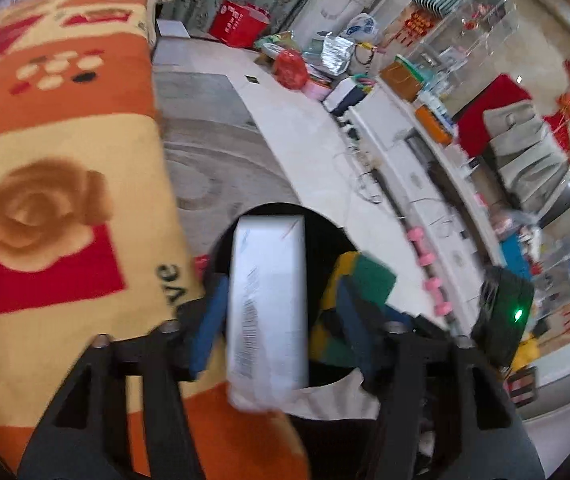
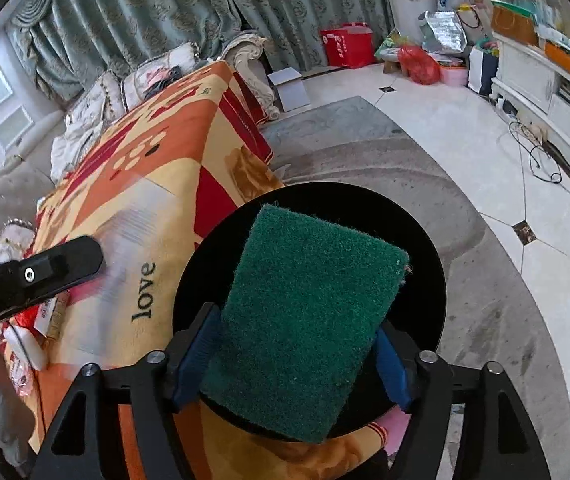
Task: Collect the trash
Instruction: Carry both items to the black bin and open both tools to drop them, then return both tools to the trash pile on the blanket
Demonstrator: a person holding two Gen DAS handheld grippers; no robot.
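Note:
In the left wrist view a white carton with a barcode (image 1: 269,304) stands between my left gripper's (image 1: 281,320) blue pads; the jaws look apart and the carton hangs blurred over the black round bin (image 1: 325,236). A green and yellow sponge (image 1: 359,284) shows beside it. In the right wrist view my right gripper (image 2: 297,356) is shut on the green scouring sponge (image 2: 305,320), held above the same black bin (image 2: 417,240). The left gripper's black finger (image 2: 45,270) and the blurred white carton (image 2: 133,232) show at the left.
A table with an orange, yellow and red flowered cloth (image 2: 157,168) stands left of the bin, with small packets (image 2: 41,320) at its near end. A grey rug (image 2: 365,160) and white tiled floor lie beyond. A white TV cabinet (image 2: 557,92), bags and boxes line the far wall.

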